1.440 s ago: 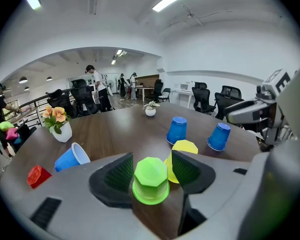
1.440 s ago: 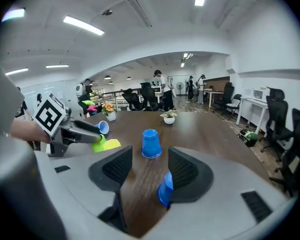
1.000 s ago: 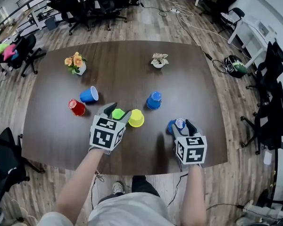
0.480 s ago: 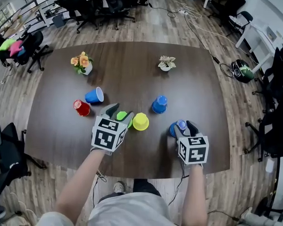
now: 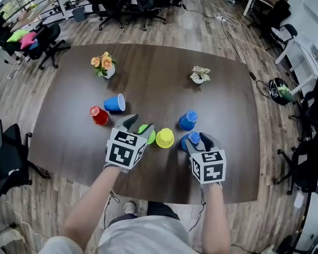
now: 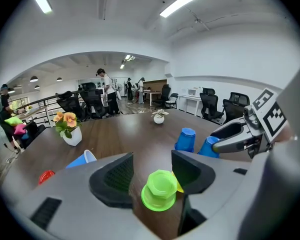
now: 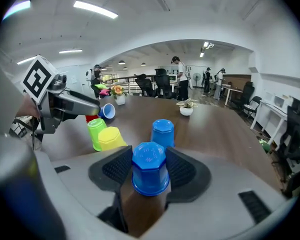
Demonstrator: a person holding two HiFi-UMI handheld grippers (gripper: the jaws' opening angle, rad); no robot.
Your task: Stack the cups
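On the dark table point(image 5: 148, 78) a green cup point(image 5: 147, 133) stands upside down between the jaws of my left gripper point(image 5: 139, 127). The pads stand a little off its sides, so the gripper is open. A yellow upturned cup point(image 5: 165, 137) touches it on the right. My right gripper point(image 5: 196, 141) is shut on a blue upturned cup point(image 7: 150, 169) that rests on the table. Just beyond it stands a second blue upturned cup point(image 5: 188, 120). A red cup point(image 5: 99, 115) and a blue cup lying on its side point(image 5: 115, 103) sit to the left.
A white pot of orange flowers point(image 5: 104, 66) stands at the back left and a small potted plant point(image 5: 200, 75) at the back right. Office chairs point(image 5: 10, 163) ring the table. The near table edge runs just under both forearms.
My right gripper has slid left with the blue cup, closing on the yellow cup. The left gripper has stayed around the green cup.
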